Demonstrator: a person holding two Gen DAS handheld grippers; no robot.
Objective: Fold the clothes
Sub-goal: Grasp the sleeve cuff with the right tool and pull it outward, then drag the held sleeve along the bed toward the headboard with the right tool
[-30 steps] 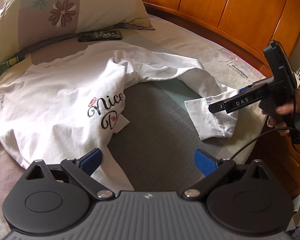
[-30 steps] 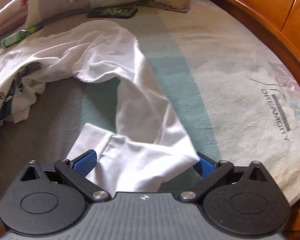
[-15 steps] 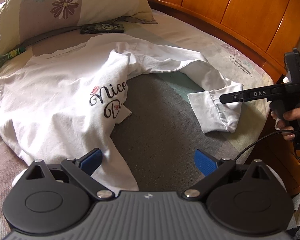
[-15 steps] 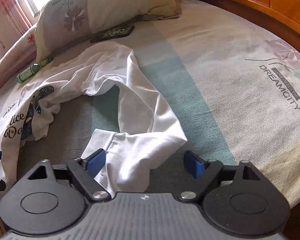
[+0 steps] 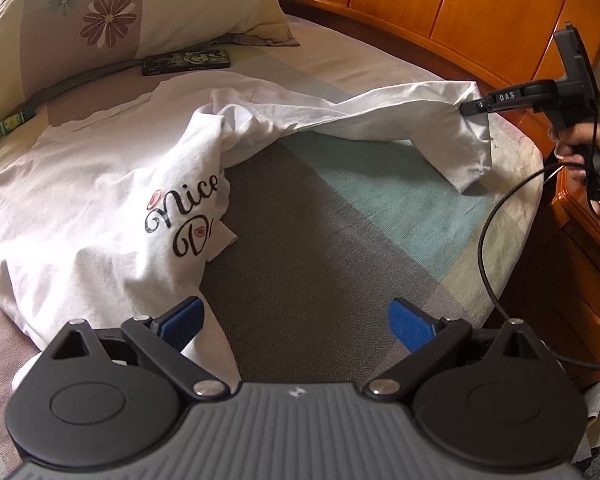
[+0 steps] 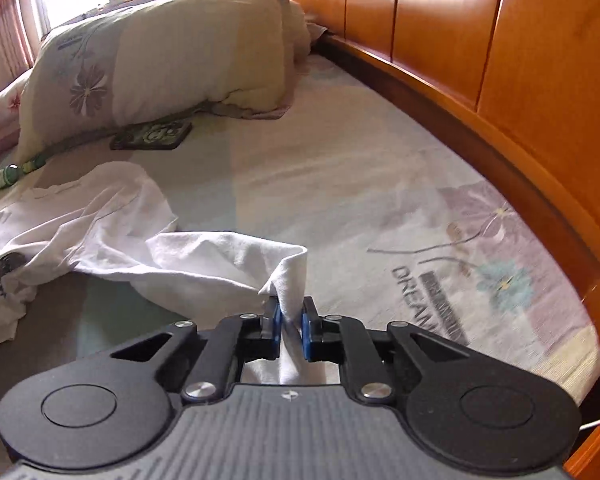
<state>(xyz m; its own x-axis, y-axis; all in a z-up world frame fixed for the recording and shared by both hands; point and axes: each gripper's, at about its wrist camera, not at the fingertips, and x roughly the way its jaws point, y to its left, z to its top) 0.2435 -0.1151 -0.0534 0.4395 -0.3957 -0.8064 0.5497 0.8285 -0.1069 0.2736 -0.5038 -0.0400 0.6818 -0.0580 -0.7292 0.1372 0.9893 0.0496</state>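
Observation:
A white long-sleeved shirt [image 5: 100, 184] printed with "Nice" lies crumpled on the bed. One long sleeve [image 5: 420, 116] stretches rightward and hangs lifted off the mattress. My right gripper [image 6: 291, 322] is shut on the cuff [image 6: 290, 276] of that sleeve; seen from the left wrist view, this right gripper [image 5: 466, 109] holds the cuff up near the bed's right edge. My left gripper [image 5: 296, 320] stands open low over the bed, its left blue pad [image 5: 180, 320] above the shirt's hem, nothing between the fingers.
A floral pillow [image 5: 120, 16] lies at the head, with a dark phone [image 5: 186, 62] and a green bottle [image 5: 4, 128] beside it. An orange wooden headboard [image 5: 440, 8] curves along the right. A hand [image 5: 580, 140] and black cable [image 5: 488, 240] hang off the bed's right edge.
My right gripper closed on the sleeve cuff and lifted it up and to the right, stretching the sleeve. My left gripper stayed open and barely moved.

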